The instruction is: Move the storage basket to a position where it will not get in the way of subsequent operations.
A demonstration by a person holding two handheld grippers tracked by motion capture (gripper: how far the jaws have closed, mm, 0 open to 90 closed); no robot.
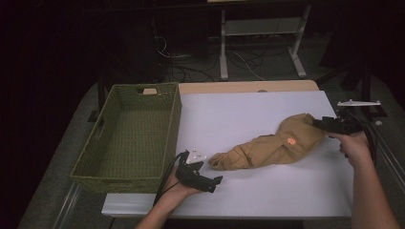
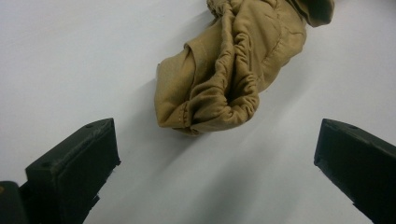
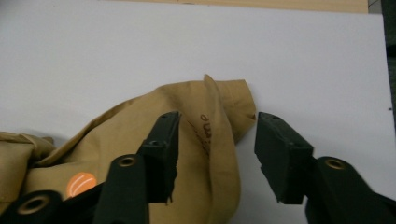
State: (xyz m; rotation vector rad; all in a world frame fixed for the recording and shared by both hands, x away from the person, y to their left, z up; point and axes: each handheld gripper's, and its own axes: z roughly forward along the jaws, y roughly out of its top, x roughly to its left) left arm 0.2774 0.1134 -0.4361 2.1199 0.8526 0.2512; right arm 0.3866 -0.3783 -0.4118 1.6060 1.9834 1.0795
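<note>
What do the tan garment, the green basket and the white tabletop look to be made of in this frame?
Tan garment: soft woven cloth, likely cotton, matte; it creases, shows stitched seams and a gathered elastic edge.
Green basket: woven fibre or cord, possibly paper rope or plastic; ribbed weave, cut-out handles, dull finish.
White tabletop: smooth, hard sheet, perhaps laminate; faint sheen, with a wood-coloured edge at the far side.

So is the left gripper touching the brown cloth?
Apart. In the left gripper view, bare white table lies between the open left gripper and the brown cloth.
</note>
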